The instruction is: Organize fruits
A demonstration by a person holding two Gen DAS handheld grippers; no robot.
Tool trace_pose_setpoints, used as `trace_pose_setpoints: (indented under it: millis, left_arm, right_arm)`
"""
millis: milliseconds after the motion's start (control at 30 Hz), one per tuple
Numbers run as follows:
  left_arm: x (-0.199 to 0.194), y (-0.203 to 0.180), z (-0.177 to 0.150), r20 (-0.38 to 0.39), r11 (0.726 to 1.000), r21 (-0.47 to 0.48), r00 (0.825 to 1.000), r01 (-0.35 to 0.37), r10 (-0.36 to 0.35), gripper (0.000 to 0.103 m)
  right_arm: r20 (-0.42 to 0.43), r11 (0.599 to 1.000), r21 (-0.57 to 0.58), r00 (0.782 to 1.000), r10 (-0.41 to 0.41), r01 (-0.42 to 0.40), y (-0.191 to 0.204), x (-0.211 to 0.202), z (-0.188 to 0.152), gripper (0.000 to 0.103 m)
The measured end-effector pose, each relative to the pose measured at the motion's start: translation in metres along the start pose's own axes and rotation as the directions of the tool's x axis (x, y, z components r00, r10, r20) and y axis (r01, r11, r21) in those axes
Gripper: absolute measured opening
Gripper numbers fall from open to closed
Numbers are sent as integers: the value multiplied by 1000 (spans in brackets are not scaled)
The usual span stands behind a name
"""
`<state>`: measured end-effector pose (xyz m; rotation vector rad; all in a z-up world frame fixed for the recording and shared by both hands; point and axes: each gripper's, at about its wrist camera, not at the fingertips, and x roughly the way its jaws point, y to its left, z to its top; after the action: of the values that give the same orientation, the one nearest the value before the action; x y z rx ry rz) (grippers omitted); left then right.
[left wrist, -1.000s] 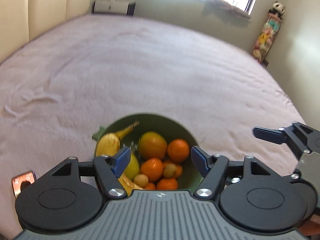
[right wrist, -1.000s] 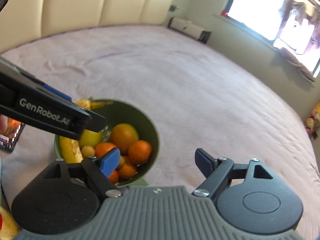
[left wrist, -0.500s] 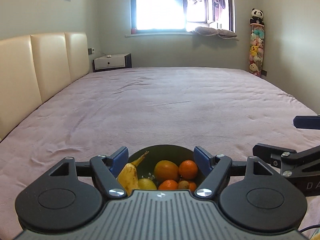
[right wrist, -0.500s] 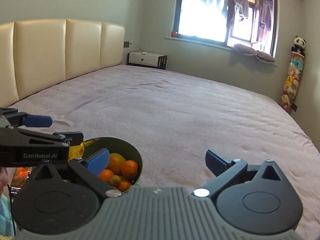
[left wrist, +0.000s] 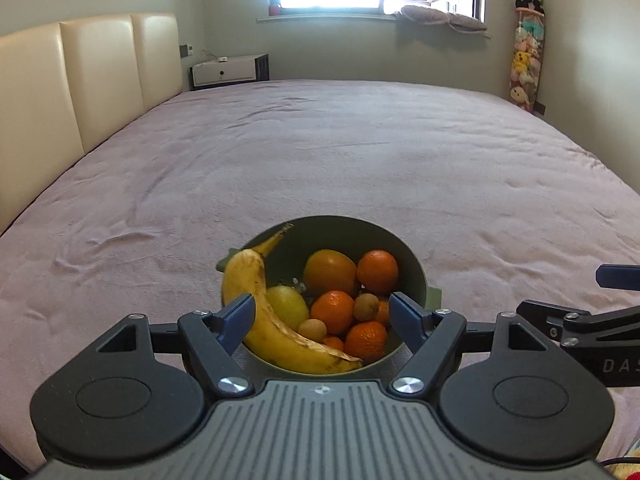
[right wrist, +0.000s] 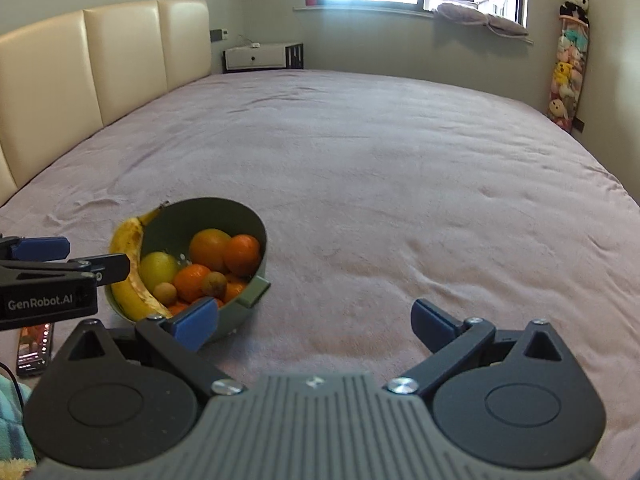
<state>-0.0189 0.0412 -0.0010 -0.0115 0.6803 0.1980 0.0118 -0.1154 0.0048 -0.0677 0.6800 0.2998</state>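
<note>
Both views have dipped since half a second ago, baring the green bowl (left wrist: 412, 268) on the bed. Left gripper (left wrist: 322, 312), jaws spread and empty, straddles its near rim; right gripper (right wrist: 316, 320), also released, hangs beside it. Nudging the rim could tip the banana (left wrist: 256, 300) out.

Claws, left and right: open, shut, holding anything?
Left claw: open, empty, framing the green bowl of fruit.
Right claw: open, empty, over the bed cover beside the bowl.

The bowl (left wrist: 412, 268) rests on the bed (left wrist: 360, 152). The banana (left wrist: 256, 300) lies along its left inner wall, oranges (left wrist: 376, 272) to the right. A phone (right wrist: 34, 344) lies left of the bowl.
</note>
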Motion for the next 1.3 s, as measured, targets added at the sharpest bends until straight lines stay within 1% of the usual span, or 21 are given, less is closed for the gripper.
trace_pose_setpoints:
  millis: [167,300,1300]
  left_arm:
    - [13,-7,-5,-50,1000,26,999,-2,3,89]
    - [17,-11,-6,-73,1000,31,997,3,0,89]
    - [17,-13,-3,-86,1000,30,996,-1,4,89]
  right_arm:
    - [-41,999,27,999,-25,26,-11,6,-3,99]
    - [-56,999,45,998,-27,29,-16,9,-5,99]
    - [-51,999,38,999,-19,21,-14,7,-5,99]
